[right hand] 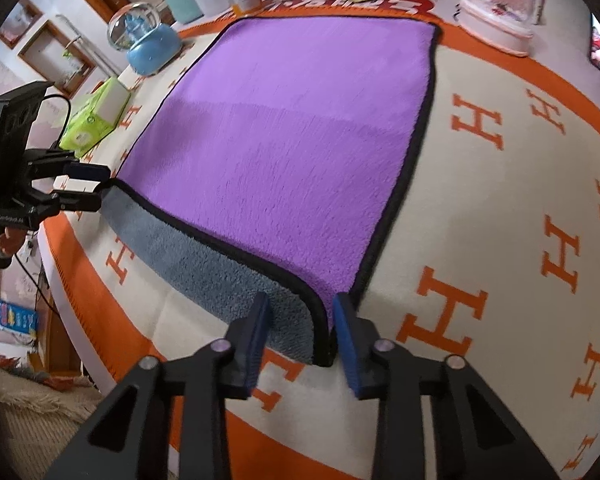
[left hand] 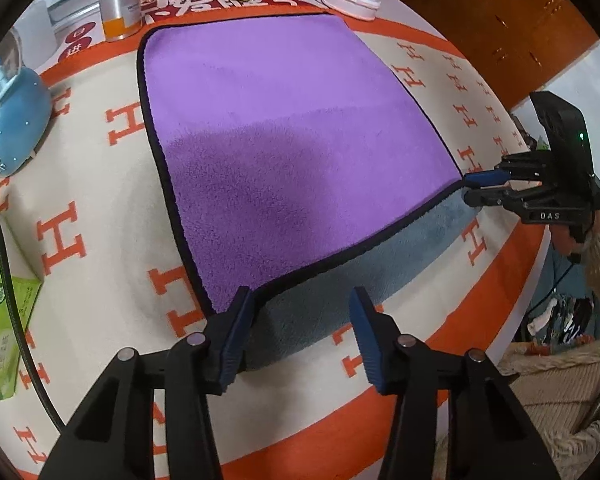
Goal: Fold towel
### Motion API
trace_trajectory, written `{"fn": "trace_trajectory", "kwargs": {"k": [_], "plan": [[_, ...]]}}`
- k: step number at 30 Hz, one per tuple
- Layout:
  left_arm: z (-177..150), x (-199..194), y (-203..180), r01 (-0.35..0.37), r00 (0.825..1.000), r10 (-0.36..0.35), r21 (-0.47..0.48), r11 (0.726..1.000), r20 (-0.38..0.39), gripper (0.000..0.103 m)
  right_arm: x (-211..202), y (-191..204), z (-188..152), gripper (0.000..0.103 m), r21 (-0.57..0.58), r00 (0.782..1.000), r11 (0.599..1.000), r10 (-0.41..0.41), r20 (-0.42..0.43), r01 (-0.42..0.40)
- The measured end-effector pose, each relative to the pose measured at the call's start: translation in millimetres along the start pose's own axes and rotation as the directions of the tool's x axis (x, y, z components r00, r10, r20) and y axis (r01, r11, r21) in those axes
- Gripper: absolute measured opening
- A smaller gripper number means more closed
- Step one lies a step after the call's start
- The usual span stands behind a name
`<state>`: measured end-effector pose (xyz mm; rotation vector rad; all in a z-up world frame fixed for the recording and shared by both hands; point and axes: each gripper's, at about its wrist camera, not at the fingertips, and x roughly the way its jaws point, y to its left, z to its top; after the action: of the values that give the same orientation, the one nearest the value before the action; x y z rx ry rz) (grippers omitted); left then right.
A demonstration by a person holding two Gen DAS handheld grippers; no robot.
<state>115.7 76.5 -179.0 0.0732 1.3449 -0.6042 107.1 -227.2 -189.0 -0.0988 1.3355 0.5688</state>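
Both tongs stand open around the near corners of the purple towel [left hand: 292, 140] spread on the desk [left hand: 100, 208]: left tongs [left hand: 300, 320] at 6 o'clock, right tongs [right hand: 300, 328] likewise.

towel [left hand: 292, 128]: plush microfibre cloth, matt, purple face fuzzy, grey underside [left hand: 340, 280] coarser nap, black stitched binding along edges. table cover [left hand: 100, 184]: woven cloth, matt, short flat pile. left gripper [left hand: 300, 332] and right gripper [right hand: 300, 336]: matt black plastic, blue ribbed pads, shiny metal pins. far canister [left hand: 118, 4]: brushed metal. blue globe base [right hand: 154, 50]: glossy, clear glassy dome. near right basket [left hand: 556, 392]: rough rope.
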Motion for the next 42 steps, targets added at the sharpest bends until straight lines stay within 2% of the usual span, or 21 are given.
{"fn": "trace_trajectory", "kwargs": {"k": [8,14,20,22,25,29,34,42], "plan": [[6.1,6.5,12.3,-0.003,1.000,0.003,-0.010,1.000,-0.031,0.047,0.4,-7.3,3.8,0.025,-0.004,0.999,0.999,0.039,-0.005,-0.039],[5.0,10.2,16.9,0.022,0.998,-0.022,-0.003,1.000,-0.063,0.047,1.5,-9.8,4.9,0.025,-0.010,0.999,0.999,0.044,-0.010,-0.044],[3.8,17.3,16.7,0.048,0.994,-0.047,0.011,0.999,-0.094,0.033,1.5,-11.1,5.3,0.025,-0.014,0.998,0.998,0.053,-0.013,-0.054],[3.5,17.0,17.5,0.067,0.993,-0.066,0.010,0.998,-0.102,0.025,1.4,-10.0,5.4,0.025,-0.023,0.998,0.998,0.053,-0.015,-0.053],[2.7,17.8,16.5,0.081,0.990,-0.078,0.018,0.997,-0.117,0.025,1.7,-8.5,5.2,0.025,-0.033,0.998,0.998,0.054,-0.018,-0.055],[2.2,18.8,16.3,0.081,0.989,-0.077,0.023,0.996,-0.125,0.023,2.4,-7.8,5.1,0.018,-0.040,0.998,0.997,0.059,-0.027,-0.060],[1.1,19.7,15.4,0.058,0.990,-0.054,0.027,0.998,-0.131,0.009,2.0,-8.2,4.1,0.008,-0.042,0.998,0.998,0.051,-0.028,-0.052],[1.5,10.3,5.3,-0.050,0.993,0.057,0.066,0.997,-0.106,0.005,-9.0,-0.2,5.1,0.005,-0.056,1.000,0.998,0.011,0.002,-0.011]]}}
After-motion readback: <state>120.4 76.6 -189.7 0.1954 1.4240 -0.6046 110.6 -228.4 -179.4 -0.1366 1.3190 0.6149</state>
